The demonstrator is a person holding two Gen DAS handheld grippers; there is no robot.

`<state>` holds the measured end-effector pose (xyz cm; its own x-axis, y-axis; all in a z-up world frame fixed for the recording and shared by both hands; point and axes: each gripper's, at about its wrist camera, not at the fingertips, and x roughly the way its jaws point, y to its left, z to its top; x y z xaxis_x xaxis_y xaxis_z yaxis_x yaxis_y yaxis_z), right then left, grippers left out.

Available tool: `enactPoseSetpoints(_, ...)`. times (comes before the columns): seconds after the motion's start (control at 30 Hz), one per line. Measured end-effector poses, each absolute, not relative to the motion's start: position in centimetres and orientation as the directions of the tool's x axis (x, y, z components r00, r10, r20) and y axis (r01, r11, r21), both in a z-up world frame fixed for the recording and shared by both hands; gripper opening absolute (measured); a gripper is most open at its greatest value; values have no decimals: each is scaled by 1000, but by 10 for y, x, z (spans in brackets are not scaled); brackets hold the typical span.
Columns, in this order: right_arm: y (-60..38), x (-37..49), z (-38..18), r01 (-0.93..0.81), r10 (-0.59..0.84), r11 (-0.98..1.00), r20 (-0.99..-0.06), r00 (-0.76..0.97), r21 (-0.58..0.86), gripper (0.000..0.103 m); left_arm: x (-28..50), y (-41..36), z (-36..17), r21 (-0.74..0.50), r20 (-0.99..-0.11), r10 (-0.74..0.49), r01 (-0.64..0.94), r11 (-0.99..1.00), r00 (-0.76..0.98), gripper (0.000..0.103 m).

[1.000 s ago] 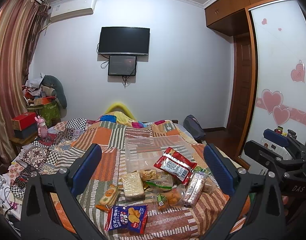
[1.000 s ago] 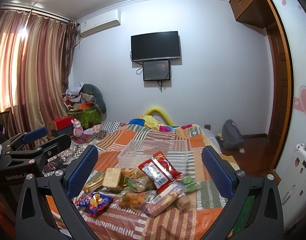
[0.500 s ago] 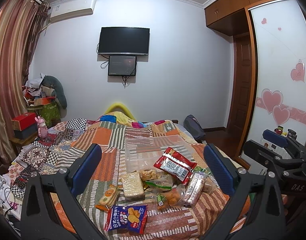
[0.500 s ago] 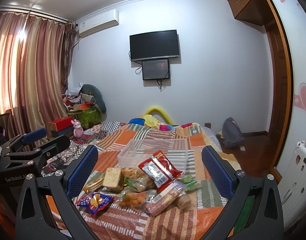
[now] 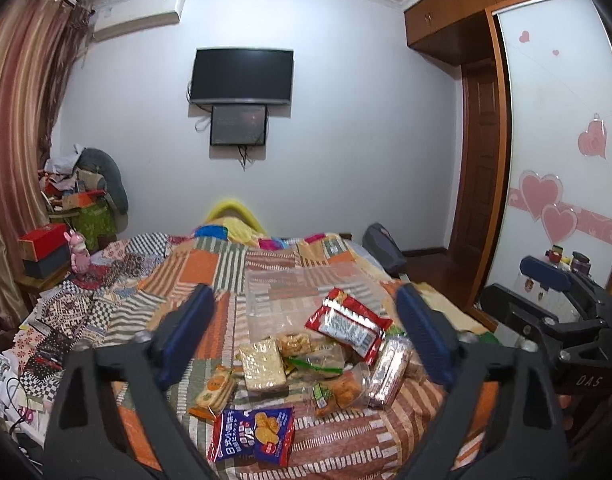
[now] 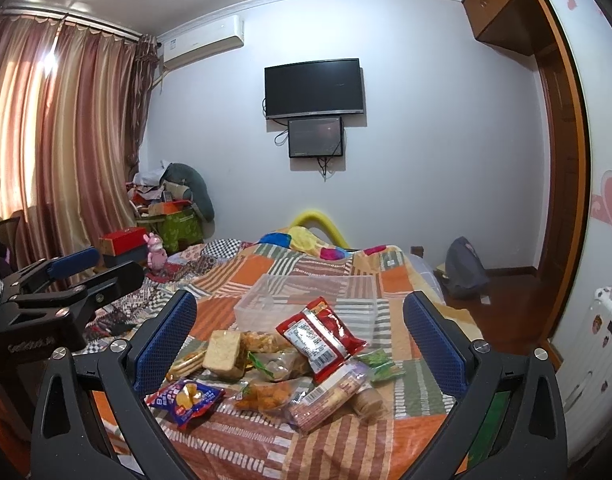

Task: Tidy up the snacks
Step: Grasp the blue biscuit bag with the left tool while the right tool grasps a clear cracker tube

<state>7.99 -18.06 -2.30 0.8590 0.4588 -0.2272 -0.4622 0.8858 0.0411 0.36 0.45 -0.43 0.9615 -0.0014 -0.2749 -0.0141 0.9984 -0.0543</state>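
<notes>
A pile of snack packets lies on the patchwork bed: a red packet, a blue packet, a pale cracker block, a long biscuit sleeve and an orange snack bag. A clear plastic box stands just behind the pile. My left gripper is open and empty above the pile. My right gripper is open and empty, held above the pile too.
The right gripper shows at the right edge of the left wrist view; the left gripper shows at the left of the right wrist view. A bedside table with boxes stands left of the bed. A wardrobe stands on the right.
The left gripper has tilted slightly, so the scene has shifted a little in its view. The snacks have not moved. Both grippers stay open.
</notes>
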Motion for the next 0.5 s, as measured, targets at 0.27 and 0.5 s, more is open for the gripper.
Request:
enactPoseSetpoints(0.27, -180, 106, -48, -453, 439, 890, -339, 832, 42, 77, 29, 32, -38, -48, -417, 15, -38, 998, 909, 76)
enactPoseSetpoints(0.5, -185, 134, -83, -446, 418, 893, -476, 773, 60, 67, 47, 58, -90, -26, -562, 30, -54, 998, 827, 65)
